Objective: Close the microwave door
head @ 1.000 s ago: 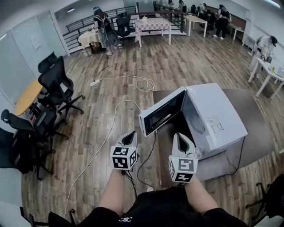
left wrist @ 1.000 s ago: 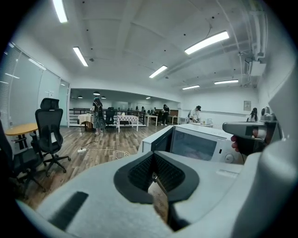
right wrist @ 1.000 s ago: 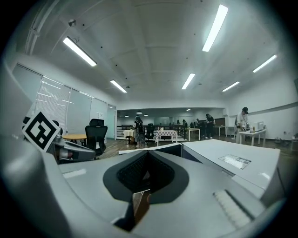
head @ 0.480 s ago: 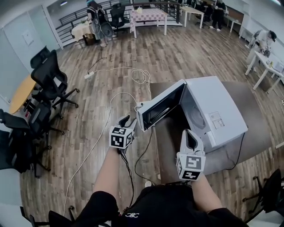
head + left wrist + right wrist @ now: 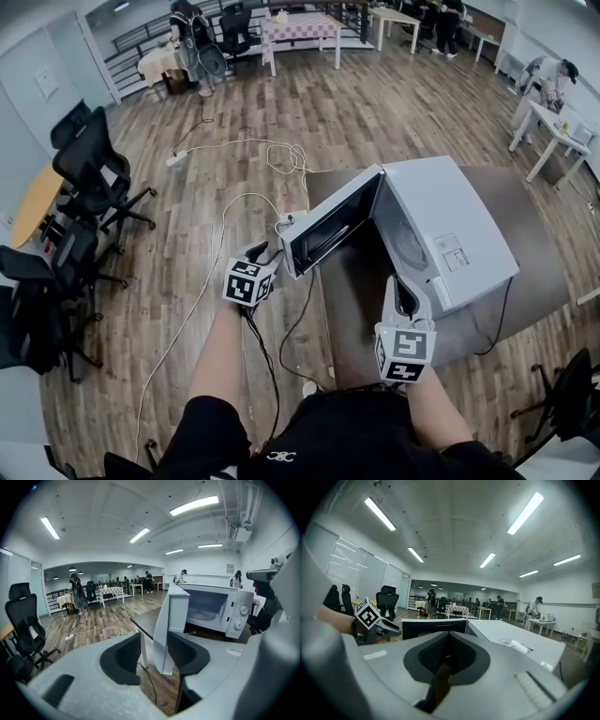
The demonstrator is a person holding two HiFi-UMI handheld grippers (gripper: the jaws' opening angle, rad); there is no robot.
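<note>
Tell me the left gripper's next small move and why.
Probably push the door toward the microwave with the left gripper: it stands wide open, its free edge lies between the opening jaws, and neither pad seems to press it yet.

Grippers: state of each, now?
Left gripper: jaws opening, microwave door edge between them, not gripped.
Right gripper: closed, empty.
</note>
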